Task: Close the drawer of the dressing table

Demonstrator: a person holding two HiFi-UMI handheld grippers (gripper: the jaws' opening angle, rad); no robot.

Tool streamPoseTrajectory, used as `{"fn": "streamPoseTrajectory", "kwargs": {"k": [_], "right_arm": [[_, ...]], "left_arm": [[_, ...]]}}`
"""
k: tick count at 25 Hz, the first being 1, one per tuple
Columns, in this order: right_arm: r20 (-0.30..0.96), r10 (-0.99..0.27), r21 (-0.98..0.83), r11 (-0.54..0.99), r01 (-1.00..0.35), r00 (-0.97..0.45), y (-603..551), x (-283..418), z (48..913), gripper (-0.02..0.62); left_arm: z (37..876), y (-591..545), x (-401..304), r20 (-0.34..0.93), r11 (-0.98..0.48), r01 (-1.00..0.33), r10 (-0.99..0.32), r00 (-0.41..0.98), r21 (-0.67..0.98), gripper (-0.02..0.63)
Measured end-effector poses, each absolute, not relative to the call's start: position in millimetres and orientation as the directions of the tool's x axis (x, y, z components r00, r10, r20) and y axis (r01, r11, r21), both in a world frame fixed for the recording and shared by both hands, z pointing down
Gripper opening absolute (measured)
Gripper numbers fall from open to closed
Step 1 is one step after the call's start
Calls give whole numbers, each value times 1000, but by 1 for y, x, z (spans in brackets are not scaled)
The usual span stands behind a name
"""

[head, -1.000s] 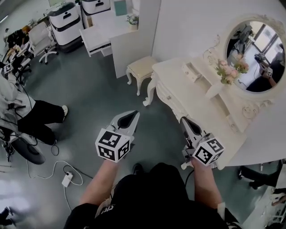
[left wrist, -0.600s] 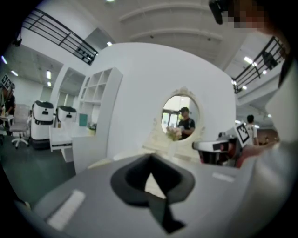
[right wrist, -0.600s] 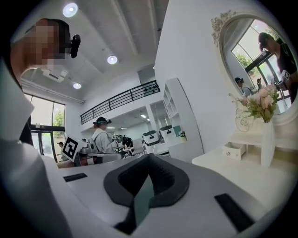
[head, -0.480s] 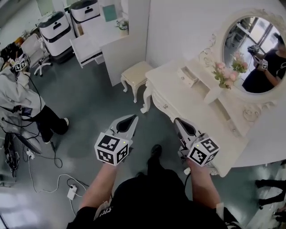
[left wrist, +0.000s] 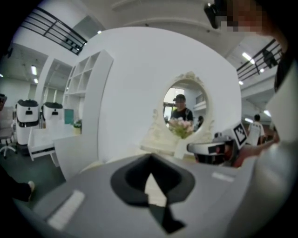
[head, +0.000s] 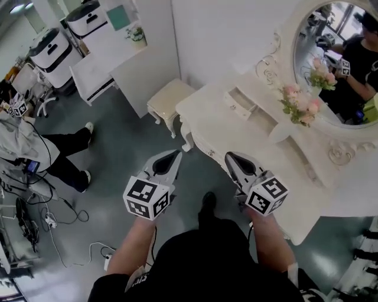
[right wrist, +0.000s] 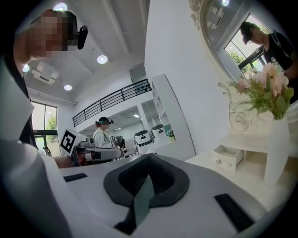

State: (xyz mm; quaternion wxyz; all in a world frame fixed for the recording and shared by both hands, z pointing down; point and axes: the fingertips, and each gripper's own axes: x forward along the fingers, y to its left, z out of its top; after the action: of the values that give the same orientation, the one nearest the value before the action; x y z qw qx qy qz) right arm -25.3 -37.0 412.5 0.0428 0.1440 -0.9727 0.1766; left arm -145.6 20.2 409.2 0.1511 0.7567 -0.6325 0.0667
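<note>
Head view: dressing table (head: pixel 239 131) nearer

Looks along right gripper (right wrist: pixel 149 162), fingers (right wrist: pixel 195 204) closed on nothing. Shows small drawer (right wrist: pixel 227 157) pulled open on white worktop (right wrist: pixel 253 175) at right, near vase (right wrist: pixel 278 148) of pink flowers (right wrist: pixel 269 88).

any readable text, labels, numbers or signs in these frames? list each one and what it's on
No readable words or numbers in any view.
Left marker cube on the left tool: black-and-white square patterns only, no letters.
Right marker cube on the right tool: the same, patterns only.
Teal panel, back left: too small to read.
White machines: no legible label.
</note>
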Motion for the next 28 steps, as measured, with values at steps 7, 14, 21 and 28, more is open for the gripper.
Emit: {"fn": "streamPoseTrajectory", "kwargs": {"k": [7, 14, 21, 28], "right_arm": [[130, -230, -373, 890, -263, -964, -114, -38, 412, -5], [127, -226, -348, 902, -257, -966, -146, -43, 409, -6], [202, -293, -359, 866, -348, -935, -166, -26, 429, -6], [246, -404, -329, 820, -468, -881, -200, -32, 433, -5]], "left_arm": [[404, -69, -144, 328, -153, -984, -928, 174, 91, 9], [410, -117, -133, 355, -171, -979, -913, 200, 110, 9], [419, -153, -124, 374, -233, -962, -887, 270, 142, 9], [438, -197, -114, 388, -360, -919, -833, 393, 158, 11]]}}
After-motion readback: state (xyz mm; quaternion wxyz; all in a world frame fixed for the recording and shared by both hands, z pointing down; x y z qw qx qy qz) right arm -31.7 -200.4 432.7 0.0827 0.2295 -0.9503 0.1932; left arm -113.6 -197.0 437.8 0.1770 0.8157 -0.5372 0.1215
